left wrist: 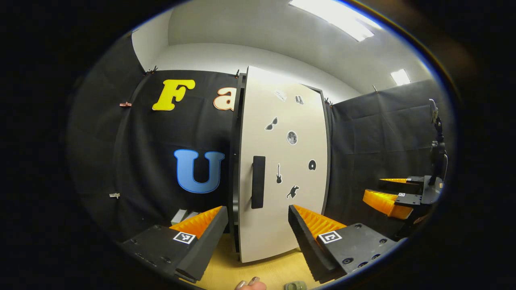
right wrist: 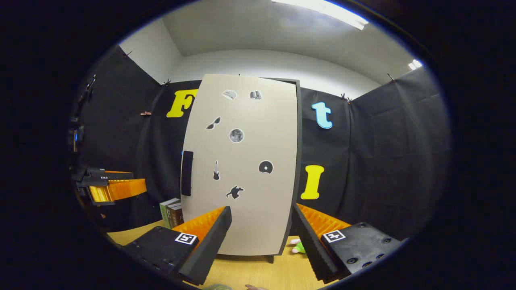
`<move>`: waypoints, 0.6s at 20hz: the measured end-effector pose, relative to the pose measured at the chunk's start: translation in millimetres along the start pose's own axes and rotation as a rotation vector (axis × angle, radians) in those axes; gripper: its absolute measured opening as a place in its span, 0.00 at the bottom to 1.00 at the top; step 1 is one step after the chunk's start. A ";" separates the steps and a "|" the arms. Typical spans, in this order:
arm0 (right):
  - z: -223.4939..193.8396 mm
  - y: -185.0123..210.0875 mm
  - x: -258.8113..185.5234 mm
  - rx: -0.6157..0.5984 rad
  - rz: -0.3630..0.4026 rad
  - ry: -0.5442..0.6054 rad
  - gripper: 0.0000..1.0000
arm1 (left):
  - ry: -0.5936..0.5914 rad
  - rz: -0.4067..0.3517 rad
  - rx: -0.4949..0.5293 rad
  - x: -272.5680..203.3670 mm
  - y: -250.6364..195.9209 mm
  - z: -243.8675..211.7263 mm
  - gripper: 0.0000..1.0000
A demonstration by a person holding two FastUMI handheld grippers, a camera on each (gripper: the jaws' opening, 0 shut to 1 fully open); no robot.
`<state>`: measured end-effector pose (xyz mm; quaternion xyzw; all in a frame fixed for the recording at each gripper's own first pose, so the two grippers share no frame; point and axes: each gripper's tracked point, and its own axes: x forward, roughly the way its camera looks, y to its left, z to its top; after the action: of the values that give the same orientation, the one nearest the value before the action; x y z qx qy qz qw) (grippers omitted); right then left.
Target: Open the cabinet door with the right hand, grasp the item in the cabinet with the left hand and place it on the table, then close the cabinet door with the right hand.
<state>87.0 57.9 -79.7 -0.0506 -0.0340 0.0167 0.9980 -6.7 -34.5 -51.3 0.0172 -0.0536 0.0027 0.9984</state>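
The cabinet's white door point(left wrist: 282, 169) point(right wrist: 242, 161), dotted with small stickers, looks closed; whatever is inside is hidden. Its black vertical handle point(left wrist: 258, 182) point(right wrist: 186, 173) sits on the door's left edge. My left gripper point(left wrist: 258, 241) is open with nothing between its fingers, held a short way in front of the handle. My right gripper point(right wrist: 260, 237) is also open and empty, facing the lower middle of the door. Each gripper also appears farther off: the right gripper point(left wrist: 397, 199) and the left gripper point(right wrist: 113, 187). A small green and pink toy point(right wrist: 298, 246) lies on the table by the cabinet's lower right corner.
The cabinet stands on a wooden table point(left wrist: 225, 270) point(right wrist: 250, 270). A few books point(right wrist: 171, 211) point(left wrist: 183, 215) stand upright to the cabinet's left. Black cloth walls close in the back and sides. A person's fingertips point(left wrist: 250, 284) show at the bottom edge.
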 end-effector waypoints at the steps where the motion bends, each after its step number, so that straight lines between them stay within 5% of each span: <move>1: 1.5 0.0 1.1 -0.002 -0.004 -0.002 0.97 | 0.001 0.002 0.002 0.0 1.4 -1.1 0.95; 12: 7.1 5.7 4.1 0.001 0.008 -0.011 0.97 | -0.004 -0.010 -0.006 3.9 3.0 -1.3 0.95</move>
<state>90.5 64.4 -73.0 -0.0504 -0.0392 0.0211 0.9977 -2.7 -31.4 -52.0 0.0144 -0.0556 -0.0024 0.9983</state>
